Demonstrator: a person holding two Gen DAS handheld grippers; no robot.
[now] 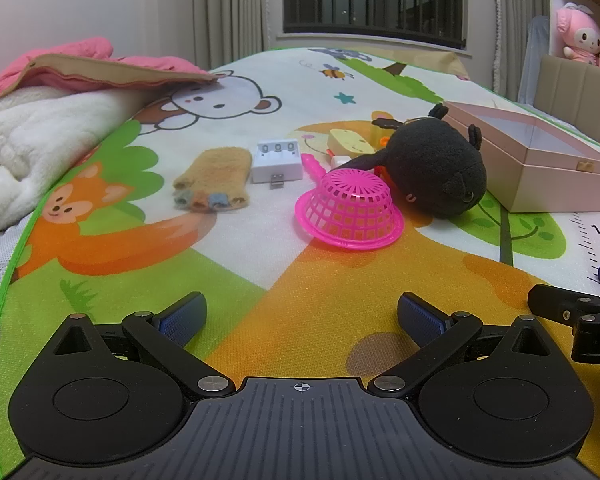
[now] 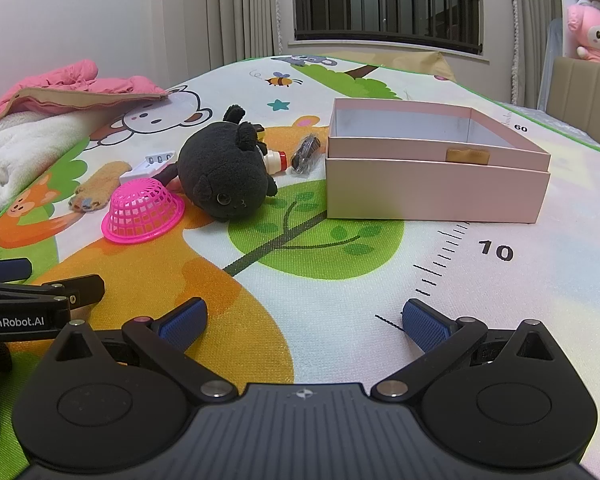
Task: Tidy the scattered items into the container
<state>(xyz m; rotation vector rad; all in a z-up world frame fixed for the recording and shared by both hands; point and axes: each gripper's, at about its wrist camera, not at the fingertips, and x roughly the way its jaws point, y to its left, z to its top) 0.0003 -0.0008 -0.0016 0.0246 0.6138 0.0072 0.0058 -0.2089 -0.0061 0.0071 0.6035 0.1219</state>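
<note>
A pink open box [image 2: 436, 188] [image 1: 540, 168] stands on the cartoon play mat. Left of it lies a black plush toy [image 2: 224, 172] [image 1: 432, 168] on its side. An upturned pink plastic strainer [image 1: 348, 212] [image 2: 142, 210] sits in front of the plush. Further left are a white counter device [image 1: 277, 160] [image 2: 148, 166] and a tan furry glove [image 1: 214, 178] [image 2: 96, 188]. A small white bottle with a red cap [image 2: 275, 161] and a dark wrapped item [image 2: 306, 154] lie behind the plush. My left gripper [image 1: 302, 316] and right gripper [image 2: 304, 320] both hover open and hold nothing, low over the mat's near side.
A pink jacket [image 1: 88, 68] and a white fleece blanket [image 1: 32, 140] are heaped at the mat's left edge. A yellow toy [image 1: 350, 142] lies behind the plush. A pink stuffed doll [image 1: 578, 34] sits on a shelf at the far right. Bare mat lies between grippers and items.
</note>
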